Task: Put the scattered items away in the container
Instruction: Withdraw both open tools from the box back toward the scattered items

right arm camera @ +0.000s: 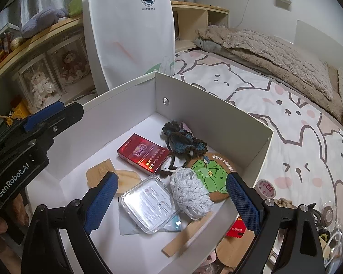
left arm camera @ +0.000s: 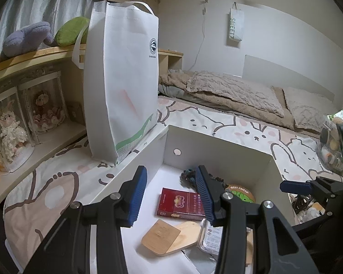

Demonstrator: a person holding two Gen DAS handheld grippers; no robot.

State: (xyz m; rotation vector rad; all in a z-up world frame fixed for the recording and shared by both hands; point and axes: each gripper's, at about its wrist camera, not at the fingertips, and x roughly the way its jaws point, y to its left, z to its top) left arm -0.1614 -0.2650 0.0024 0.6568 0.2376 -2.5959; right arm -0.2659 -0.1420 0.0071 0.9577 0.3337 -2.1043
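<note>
- Right hand-held gripper point(right arm camera: 171, 178): jaws wide apart, empty, above the near side of the white box point(right arm camera: 217, 107).
- Left hand-held gripper point(left arm camera: 171, 170): partly open, empty, above the box's left side.
- Tape roll point(right arm camera: 266, 188): out on the bed point(right arm camera: 297, 141), just beside the box's right wall.
- Nearer to the right hand-held gripper; probably a reach to the right next.

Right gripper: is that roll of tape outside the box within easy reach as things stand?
Probably yes. The right gripper is open and empty, and the tape roll lies uncovered on the bedsheet just beyond the white box wall.
</note>
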